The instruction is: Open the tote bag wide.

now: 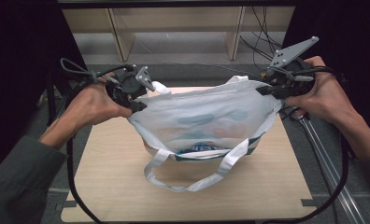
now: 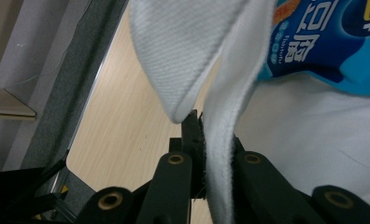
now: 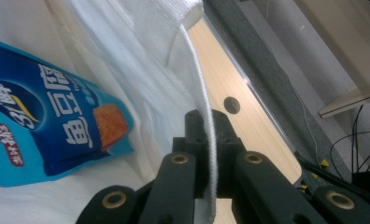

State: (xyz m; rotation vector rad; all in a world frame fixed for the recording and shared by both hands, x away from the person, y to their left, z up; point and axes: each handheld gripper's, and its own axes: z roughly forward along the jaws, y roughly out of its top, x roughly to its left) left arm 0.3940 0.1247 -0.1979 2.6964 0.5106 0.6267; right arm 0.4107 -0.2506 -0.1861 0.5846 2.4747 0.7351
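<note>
Together we clamp the white tote bag (image 1: 206,116) at its rim — left gripper (image 2: 202,140) and right gripper (image 3: 210,135) both closed on fabric — above a blue Chinese-lettered packet (image 3: 47,130).

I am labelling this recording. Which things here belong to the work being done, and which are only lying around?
Belonging to the work:
- white tote bag, held open
- left claw, shut on the bag's edge
- right claw, shut on the opposite edge
- blue snack packet inside the bag

Only lying around:
- wooden table
- cables behind
- shelf frame
</note>
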